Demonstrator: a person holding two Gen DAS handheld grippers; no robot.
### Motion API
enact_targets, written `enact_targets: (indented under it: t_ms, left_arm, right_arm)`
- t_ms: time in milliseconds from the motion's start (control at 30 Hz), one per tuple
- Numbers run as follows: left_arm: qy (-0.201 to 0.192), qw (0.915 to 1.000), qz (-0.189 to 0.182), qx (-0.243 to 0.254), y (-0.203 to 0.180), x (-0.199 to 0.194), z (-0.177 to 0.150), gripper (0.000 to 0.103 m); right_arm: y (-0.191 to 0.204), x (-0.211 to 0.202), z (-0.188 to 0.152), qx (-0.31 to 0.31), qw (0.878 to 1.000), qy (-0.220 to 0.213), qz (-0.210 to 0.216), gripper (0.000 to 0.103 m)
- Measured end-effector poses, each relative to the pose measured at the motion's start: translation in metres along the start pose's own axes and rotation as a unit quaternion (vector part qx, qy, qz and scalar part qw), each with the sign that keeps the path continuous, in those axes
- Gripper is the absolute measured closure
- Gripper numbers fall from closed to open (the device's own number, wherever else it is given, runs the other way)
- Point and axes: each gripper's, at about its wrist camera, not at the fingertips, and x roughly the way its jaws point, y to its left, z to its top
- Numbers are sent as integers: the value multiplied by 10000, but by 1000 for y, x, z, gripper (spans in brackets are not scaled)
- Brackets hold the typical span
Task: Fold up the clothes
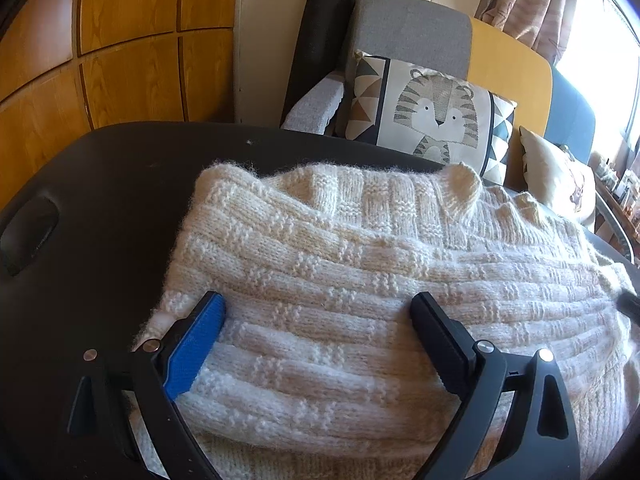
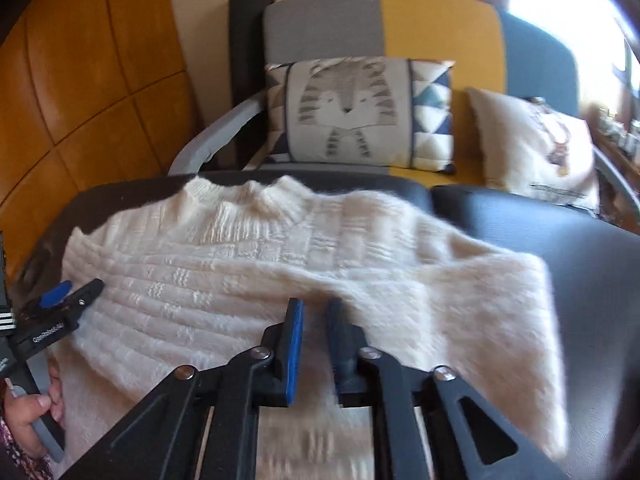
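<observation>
Cream knit sweater point(image 1: 340, 280) lies flat on the black table point(image 1: 100, 208), collar toward the far edge, body reaching the near edge. Left gripper point(image 1: 316, 312) is spread wide, fingers resting on the knit near the sweater's left edge. Right gripper point(image 2: 314, 312) hovers over the middle with its jaws narrowly parted and nothing between them.

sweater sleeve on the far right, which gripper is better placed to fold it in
Probably the right gripper. Its narrowly parted fingers sit over the cream knit sweater beside the spread sleeve. The left gripper is open wide at the sweater's opposite edge, so it would need to cross the whole garment.
</observation>
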Motion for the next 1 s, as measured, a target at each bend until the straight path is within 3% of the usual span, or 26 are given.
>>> enact_targets:
  t_ms: [100,233,333,400,500,567,700,1000]
  left_arm:
    - [52,10000,-31,-12,0,0,1,7]
    - [200,9998,-39,26,0,-1,4,6]
    - [421,9984,-37,383,-2,-17,3,6]
    - [281,9988,-30,390,2,-44,-4,6]
    - [75,9984,-508,226,8,-81,-29,6]
    - [-17,9978,-512,427,7,-96,-55,6]
    - [522,9946,21,902,3,-89,-89,6]
    - [247,9972,-483,513,28,-121,-90,6]
  right_arm:
    - [10,-37,-30,110,9987,-14,495,80]
    - [20,-56,-82,-114,9993,261,227,79]
    - [13,-62,-104,-102,9997,120,198,79]
    - [7,-62,-108,-15,9995,91,309,78]
    - [-4,-59,-106,172,9984,40,536,77]
    - [-8,-58,-105,242,9978,8,614,77]
    - [-13,-57,-106,332,9969,-10,716,77]
    - [-45,-97,-135,1020,9894,-123,1025,76]
